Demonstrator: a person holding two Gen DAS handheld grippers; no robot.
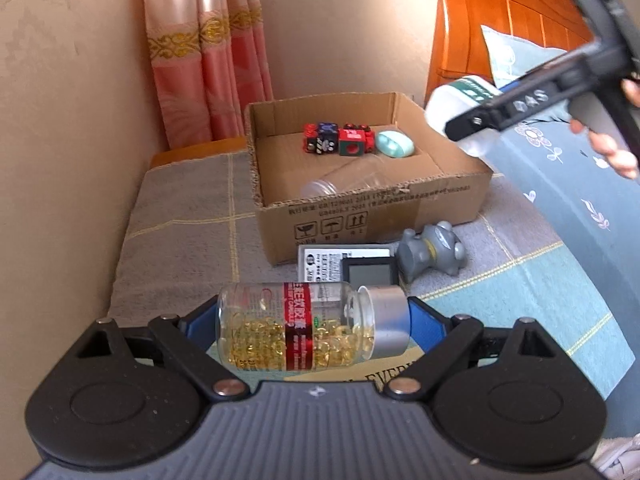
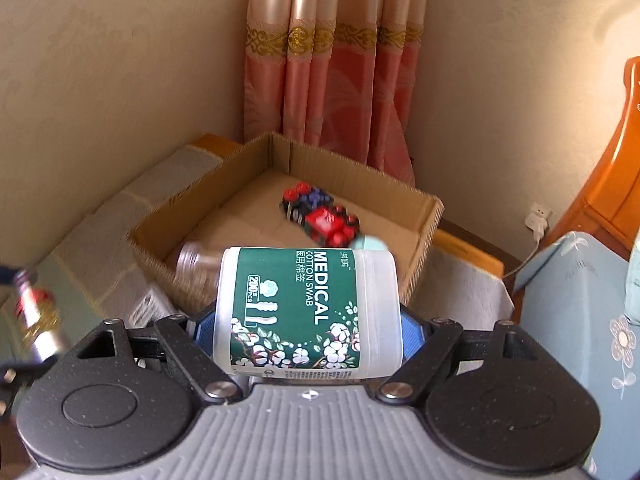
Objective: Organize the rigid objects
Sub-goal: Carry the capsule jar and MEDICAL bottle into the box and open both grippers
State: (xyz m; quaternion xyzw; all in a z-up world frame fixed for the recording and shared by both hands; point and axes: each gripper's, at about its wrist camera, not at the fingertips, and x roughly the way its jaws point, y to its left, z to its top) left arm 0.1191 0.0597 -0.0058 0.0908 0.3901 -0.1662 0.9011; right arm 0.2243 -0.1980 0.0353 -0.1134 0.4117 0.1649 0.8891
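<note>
My left gripper (image 1: pixel 312 322) is shut on a clear pill bottle (image 1: pixel 304 328) with yellow capsules, a red label and a silver cap, held sideways above the bed. My right gripper (image 2: pixel 306 328) is shut on a white cotton swab box (image 2: pixel 304 312) with a green label, held above the near right corner of the cardboard box (image 2: pixel 424 232). In the left wrist view the right gripper (image 1: pixel 472 120) and swab box (image 1: pixel 452 108) hover at the cardboard box's (image 1: pixel 360 216) right side. The box holds toy blocks (image 1: pixel 340 140), a mint oval case (image 1: pixel 396 143) and a clear jar (image 1: pixel 340 180).
A grey toy figure (image 1: pixel 432 252) and a small digital device (image 1: pixel 348 268) lie on the bed in front of the box. A book (image 1: pixel 360 372) lies under my left gripper. Wall and pink curtain (image 2: pixel 336 60) stand behind; a wooden headboard (image 1: pixel 500 20) is at the right.
</note>
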